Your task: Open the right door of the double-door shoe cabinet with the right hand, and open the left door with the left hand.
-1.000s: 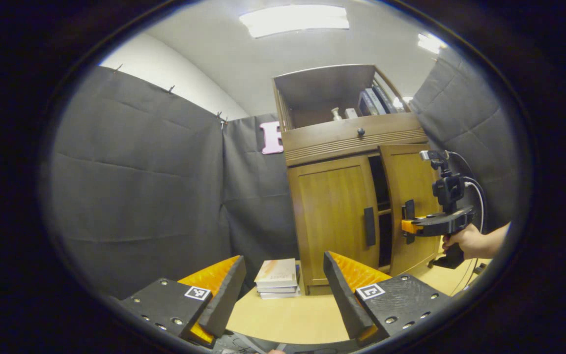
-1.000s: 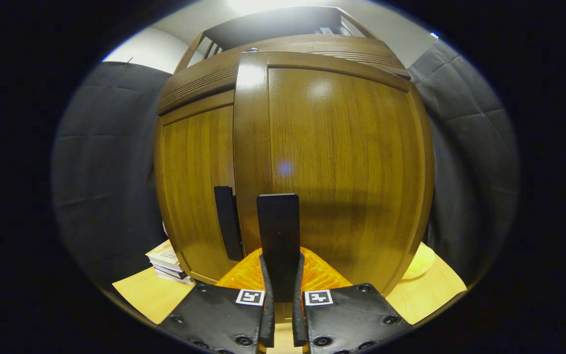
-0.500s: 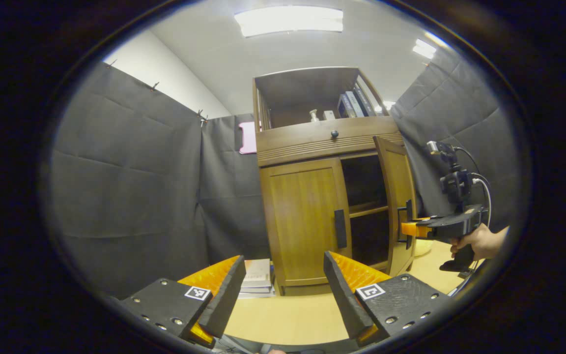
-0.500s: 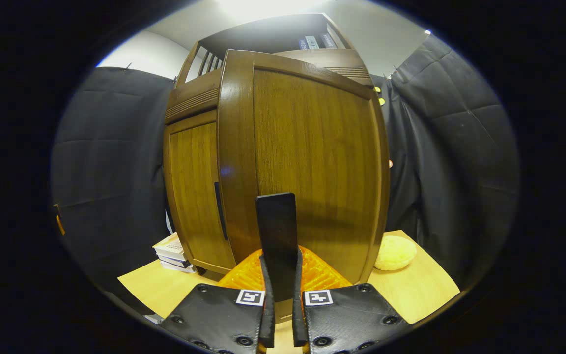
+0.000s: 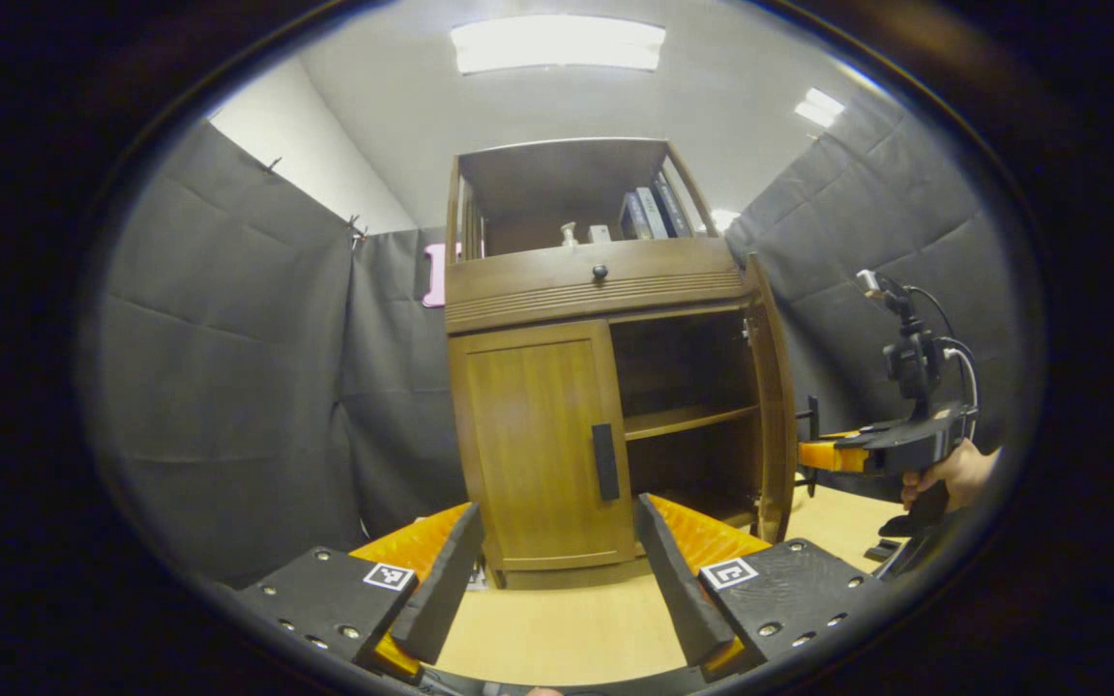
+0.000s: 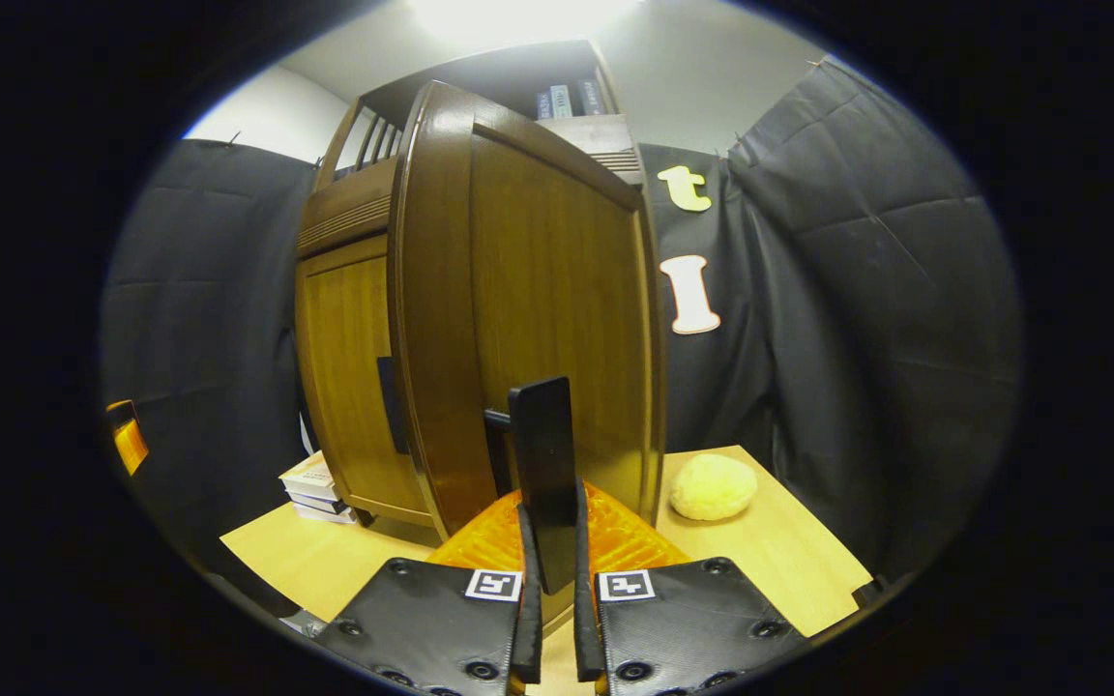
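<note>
**Right door swung open, left door shut**

The right gripper (image 6: 550, 590) is clamped on the right door's handle (image 6: 542, 474), both fingers pressed against its sides. The right door (image 6: 528, 309) stands wide open from the cabinet (image 5: 596, 280), edge-on in the left gripper view, baring a dark inside with one shelf (image 5: 678, 420). A hand (image 5: 949, 474) holds that gripper out beside the door. The left gripper (image 5: 557, 570) hangs with its fingers spread wide apart, holding nothing, in front of the shut left door (image 5: 538, 440) and apart from its handle (image 5: 604, 462). A stack of books (image 6: 315, 483) lies on the table (image 6: 325, 561) left of the cabinet; a pale yellow lump (image 6: 712, 486), perhaps a sponge, lies right of the open door
</note>
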A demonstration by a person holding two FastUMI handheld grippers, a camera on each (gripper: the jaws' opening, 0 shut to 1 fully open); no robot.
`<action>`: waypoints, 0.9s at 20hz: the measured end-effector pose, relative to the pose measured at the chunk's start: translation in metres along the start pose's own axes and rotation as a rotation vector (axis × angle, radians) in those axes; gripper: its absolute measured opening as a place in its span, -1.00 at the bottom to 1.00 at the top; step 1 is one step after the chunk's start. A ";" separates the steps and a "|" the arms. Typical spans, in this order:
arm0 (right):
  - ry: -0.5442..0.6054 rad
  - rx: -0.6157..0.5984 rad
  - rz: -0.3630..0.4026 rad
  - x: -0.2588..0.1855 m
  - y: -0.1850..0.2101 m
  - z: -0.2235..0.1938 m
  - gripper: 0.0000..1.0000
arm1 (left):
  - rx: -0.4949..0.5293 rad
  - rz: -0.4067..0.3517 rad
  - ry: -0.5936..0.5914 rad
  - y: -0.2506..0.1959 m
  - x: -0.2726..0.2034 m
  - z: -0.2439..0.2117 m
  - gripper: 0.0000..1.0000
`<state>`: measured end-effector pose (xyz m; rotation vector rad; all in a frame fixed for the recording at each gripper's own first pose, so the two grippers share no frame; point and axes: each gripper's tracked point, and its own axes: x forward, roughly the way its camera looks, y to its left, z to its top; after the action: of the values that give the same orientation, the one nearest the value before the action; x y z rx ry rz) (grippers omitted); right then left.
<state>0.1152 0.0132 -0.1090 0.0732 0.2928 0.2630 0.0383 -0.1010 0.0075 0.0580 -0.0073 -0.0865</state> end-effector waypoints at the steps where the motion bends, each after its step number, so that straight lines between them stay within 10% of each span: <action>1: 0.000 0.006 -0.004 -0.003 -0.006 0.001 -0.70 | -0.003 -0.006 0.004 -0.003 0.001 -0.002 0.84; 18: 0.005 -0.008 -0.138 -0.022 -0.099 0.007 -0.91 | -0.047 -0.057 0.024 -0.028 0.036 -0.008 0.84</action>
<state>0.1219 -0.0886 -0.1070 0.0444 0.3003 0.1276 0.0717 -0.1312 -0.0018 0.0122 0.0203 -0.1426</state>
